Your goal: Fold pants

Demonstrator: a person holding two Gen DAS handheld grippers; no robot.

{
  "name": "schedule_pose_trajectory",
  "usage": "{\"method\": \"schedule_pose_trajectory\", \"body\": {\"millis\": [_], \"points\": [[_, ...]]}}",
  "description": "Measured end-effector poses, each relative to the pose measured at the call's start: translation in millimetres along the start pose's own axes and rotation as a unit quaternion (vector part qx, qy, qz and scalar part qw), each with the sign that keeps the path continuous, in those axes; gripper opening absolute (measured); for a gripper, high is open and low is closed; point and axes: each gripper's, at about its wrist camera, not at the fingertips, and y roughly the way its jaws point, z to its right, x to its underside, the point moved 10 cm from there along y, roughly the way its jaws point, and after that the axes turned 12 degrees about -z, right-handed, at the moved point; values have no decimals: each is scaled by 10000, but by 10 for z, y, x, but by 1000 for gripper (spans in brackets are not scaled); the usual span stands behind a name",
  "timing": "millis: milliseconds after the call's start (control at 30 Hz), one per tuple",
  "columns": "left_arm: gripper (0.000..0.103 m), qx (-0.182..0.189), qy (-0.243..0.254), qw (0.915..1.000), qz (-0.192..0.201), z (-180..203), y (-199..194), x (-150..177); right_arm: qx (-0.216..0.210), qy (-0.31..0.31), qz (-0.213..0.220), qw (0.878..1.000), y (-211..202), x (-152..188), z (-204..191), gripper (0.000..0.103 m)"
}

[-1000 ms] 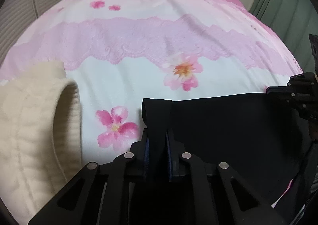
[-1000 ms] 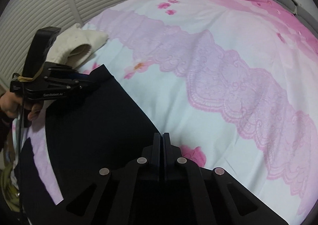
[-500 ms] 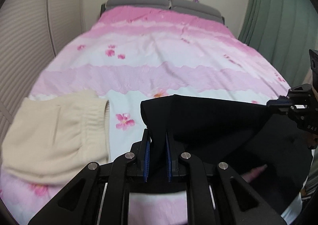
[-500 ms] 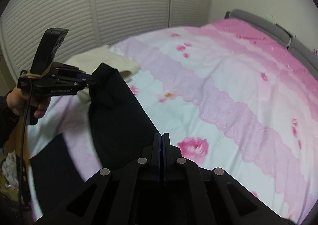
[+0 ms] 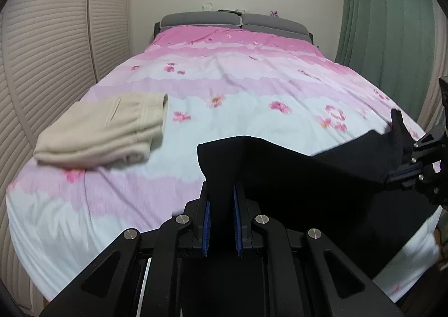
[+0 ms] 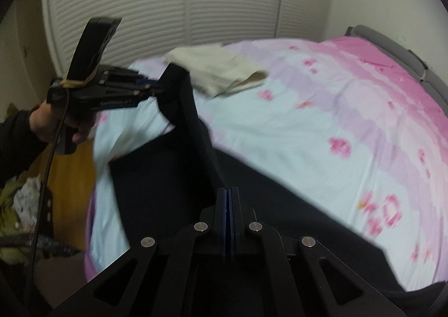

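Note:
The black pants (image 5: 308,177) hang stretched between my two grippers above the near end of the bed; they also show in the right wrist view (image 6: 179,165). My left gripper (image 5: 221,199) is shut on one corner of the black pants; it also shows in the right wrist view (image 6: 156,87), held by a hand. My right gripper (image 6: 229,199) is shut on the other corner, and it appears at the right edge of the left wrist view (image 5: 397,174). The lower part of the pants drapes over the bed's near edge.
The bed carries a pink and white flowered cover (image 5: 252,87). Folded cream pants (image 5: 106,129) lie at its left side, near louvred closet doors (image 6: 196,0). A grey headboard (image 5: 232,20) is at the far end, green curtains (image 5: 386,31) to the right. Clothes lie on the wooden floor (image 6: 22,205).
Both grippers have risen and pulled back toward the foot of the bed, lifting the black pants off the cover. Both stay shut on the cloth.

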Motion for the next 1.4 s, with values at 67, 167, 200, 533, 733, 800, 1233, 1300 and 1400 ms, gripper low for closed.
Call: {"method": "schedule_pose_trajectory", "body": {"millis": [67, 167, 200, 533, 733, 800, 1233, 1300, 1400], "points": [[15, -22, 36, 10000, -25, 37, 30, 195, -103, -9, -154, 9998, 137, 166, -158, 2], [15, -24, 68, 9999, -99, 63, 109, 480, -178, -47, -353, 9992, 346, 390, -345, 2], [15, -36, 73, 9999, -133, 59, 144, 574, -187, -77, -404, 9990, 398, 440, -411, 2], [17, -121, -137, 9997, -189, -63, 387, 1047, -259, -171, -710, 9970, 924, 713, -768, 3], [26, -103, -463, 9989, -27, -168, 332, 1106, -281, -149, -638, 9975, 1027, 767, -893, 3], [29, -93, -544, 9985, -49, -185, 304, 1134, -296, -106, -610, 9976, 1027, 774, -870, 3], [46, -487, -674, 9965, -85, -79, -396, 1391, 642, 352, 108, 9973, 650, 728, -695, 65], [49, -551, -657, 9963, -39, -14, -527, 1382, 696, 527, 346, 9956, 475, 776, -698, 65], [49, -468, -620, 9969, 92, 190, -722, 1291, 739, 901, 667, 9910, 212, 863, -630, 65]]}}
